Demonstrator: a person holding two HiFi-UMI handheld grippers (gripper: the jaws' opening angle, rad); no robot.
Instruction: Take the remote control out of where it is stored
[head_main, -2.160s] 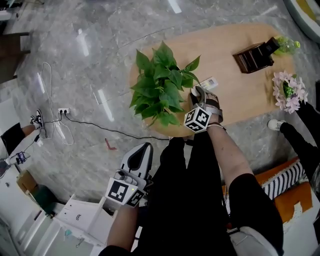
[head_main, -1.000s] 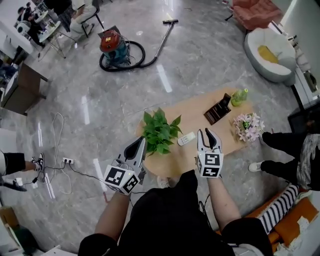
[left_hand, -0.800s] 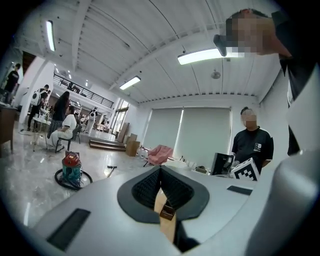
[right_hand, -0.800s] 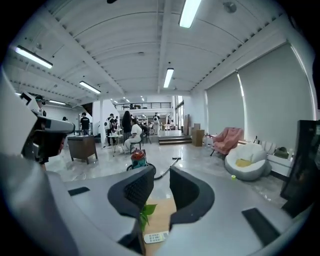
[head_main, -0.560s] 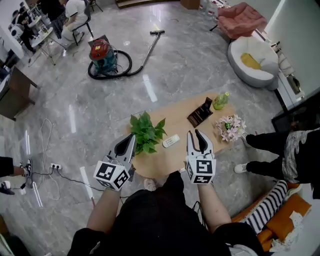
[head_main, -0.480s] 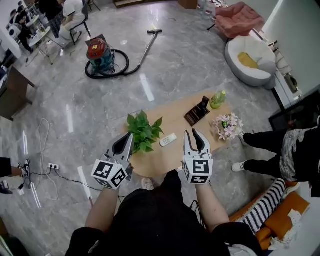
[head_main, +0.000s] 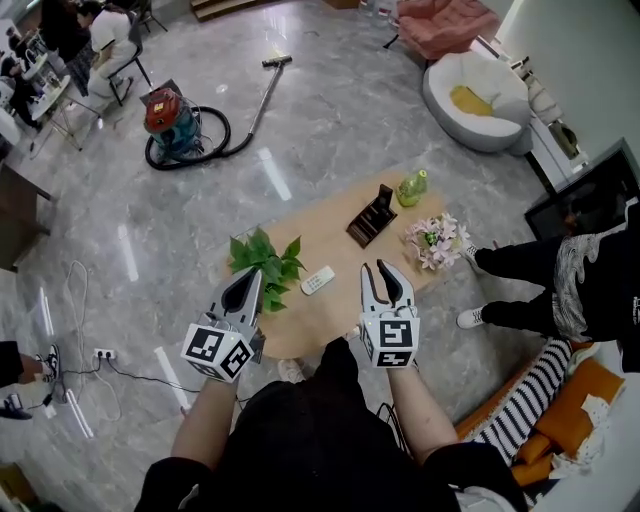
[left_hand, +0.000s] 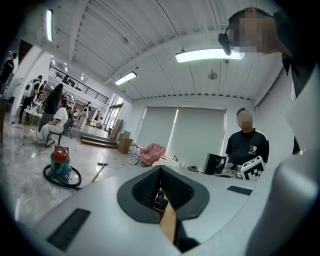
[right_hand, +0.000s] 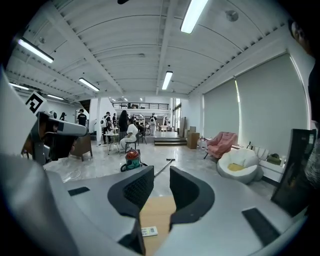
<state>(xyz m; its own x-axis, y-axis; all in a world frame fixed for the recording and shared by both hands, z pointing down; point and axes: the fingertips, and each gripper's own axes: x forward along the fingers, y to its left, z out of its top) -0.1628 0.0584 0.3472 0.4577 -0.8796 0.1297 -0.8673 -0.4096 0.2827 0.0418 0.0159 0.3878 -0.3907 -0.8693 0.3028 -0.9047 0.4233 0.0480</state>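
Note:
The white remote control (head_main: 318, 281) lies flat on the oval wooden table (head_main: 340, 240), between the green plant (head_main: 262, 260) and the dark holder (head_main: 371, 216). Both grippers are held high above the table's near edge. My left gripper (head_main: 250, 277) is near the plant side, its jaws closed together with nothing in them (left_hand: 160, 172). My right gripper (head_main: 377, 271) stands open and empty. In the right gripper view the remote (right_hand: 149, 231) shows far below, through the gap between the jaws (right_hand: 161, 186).
A green bottle (head_main: 410, 187) and a pink flower bunch (head_main: 432, 240) stand at the table's right end. A person's legs (head_main: 520, 275) are beside it. A vacuum cleaner (head_main: 175, 110) with hose, floor cables (head_main: 80, 300) and a white armchair (head_main: 470, 88) surround the table.
Both grippers have come up and away from the table, where the right one was next to the remote. The remote stays on the table. The view now takes in far more floor.

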